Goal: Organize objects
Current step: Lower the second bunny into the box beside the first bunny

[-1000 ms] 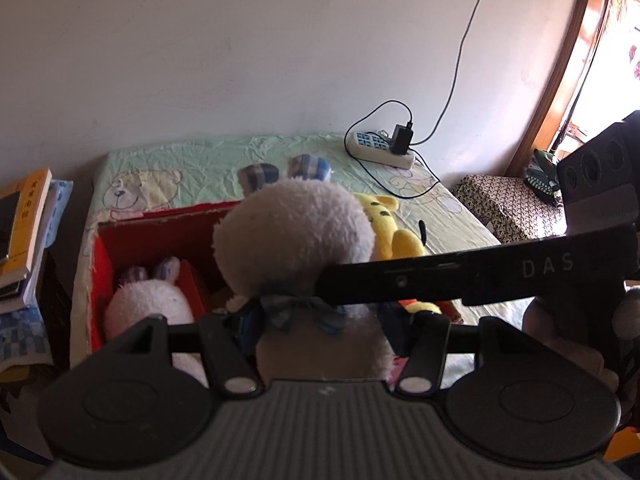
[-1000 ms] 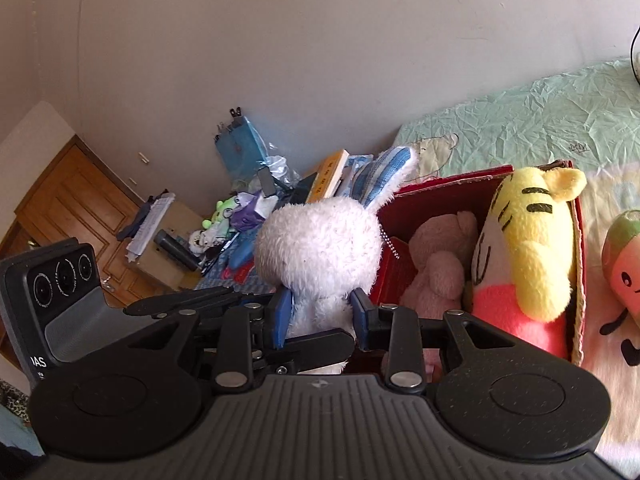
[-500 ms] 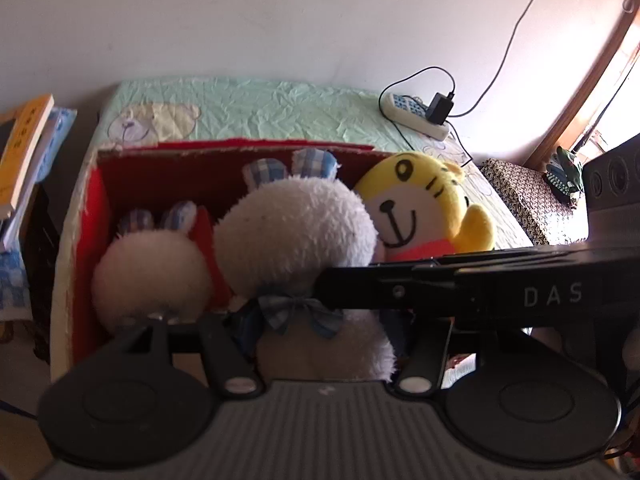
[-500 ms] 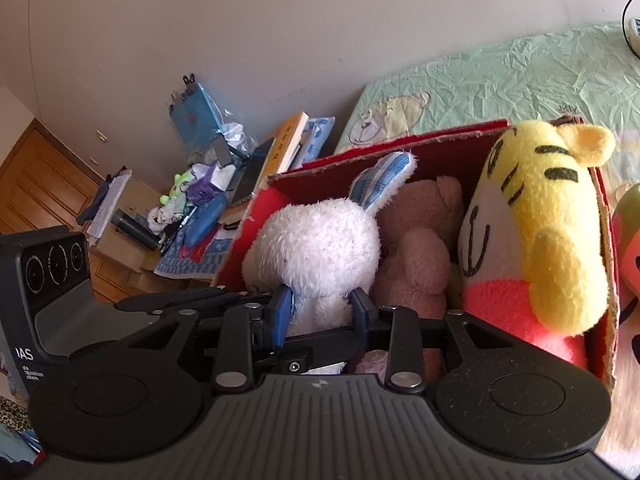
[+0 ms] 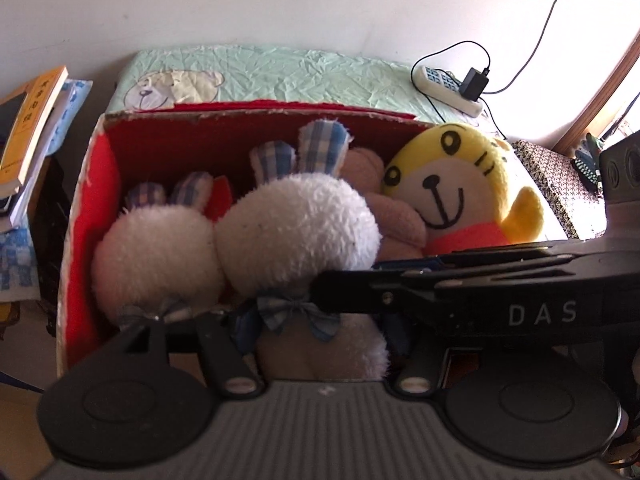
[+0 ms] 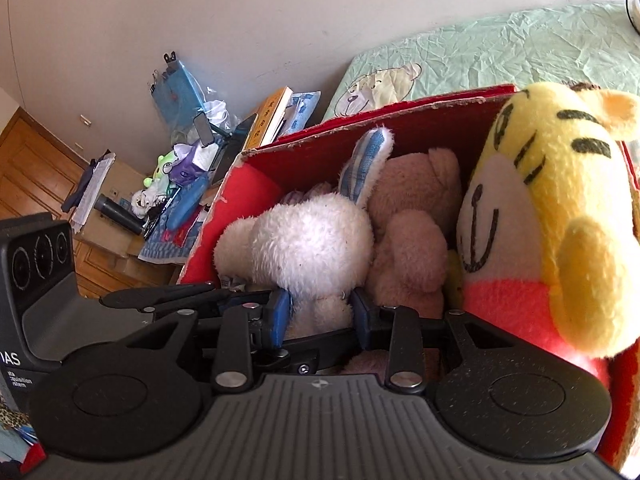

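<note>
A red cardboard box (image 5: 108, 168) stands on the bed, also in the right wrist view (image 6: 256, 184). My left gripper (image 5: 316, 332) is shut on a white plush rabbit with plaid ears and bow (image 5: 296, 228), held inside the box. My right gripper (image 6: 320, 316) is shut on a second white plush rabbit (image 6: 312, 244), low in the box at its left side; it shows in the left wrist view (image 5: 156, 256) too. A pink plush bear (image 6: 412, 216) and a yellow tiger plush (image 6: 552, 208) sit in the box to the right.
The box stands on a green bedsheet (image 5: 280, 76). A power strip with charger (image 5: 448, 88) lies at the bed's far right. Books (image 5: 28, 120) are stacked left of the box. A cluttered desk (image 6: 160, 192) lies beyond, and a patterned stool (image 5: 560, 184) at the right.
Both grippers have moved down and forward, lowering the two white rabbits into the red box. The box and the tiger plush now look closer and larger.
</note>
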Demonstrator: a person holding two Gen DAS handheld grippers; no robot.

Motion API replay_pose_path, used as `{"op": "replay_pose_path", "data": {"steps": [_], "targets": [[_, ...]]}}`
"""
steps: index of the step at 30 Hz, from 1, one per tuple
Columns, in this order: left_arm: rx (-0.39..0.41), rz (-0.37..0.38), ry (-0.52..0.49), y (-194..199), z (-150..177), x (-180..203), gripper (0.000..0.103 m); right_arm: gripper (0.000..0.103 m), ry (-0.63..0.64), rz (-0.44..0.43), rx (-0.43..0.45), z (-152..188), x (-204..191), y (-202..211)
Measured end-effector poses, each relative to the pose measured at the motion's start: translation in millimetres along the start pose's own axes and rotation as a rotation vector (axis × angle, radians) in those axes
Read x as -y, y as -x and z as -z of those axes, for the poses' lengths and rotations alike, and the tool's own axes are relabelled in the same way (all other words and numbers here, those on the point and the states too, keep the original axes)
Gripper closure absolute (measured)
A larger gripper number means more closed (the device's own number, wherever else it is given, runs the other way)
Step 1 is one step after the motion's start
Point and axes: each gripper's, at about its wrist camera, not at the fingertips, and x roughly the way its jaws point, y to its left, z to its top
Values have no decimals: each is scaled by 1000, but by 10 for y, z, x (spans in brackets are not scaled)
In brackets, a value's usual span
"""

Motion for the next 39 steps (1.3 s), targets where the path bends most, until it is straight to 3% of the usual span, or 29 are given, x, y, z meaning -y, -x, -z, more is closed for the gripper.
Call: {"op": "replay_pose_path", "data": {"steps": [20, 39], "targets": [[-32, -104, -44, -105, -45, 126, 28, 66, -12, 6, 33, 63, 8, 48], [-44, -124, -34, -129, -29, 157, 19, 67, -36, 35, 91, 141, 53, 112]]}}
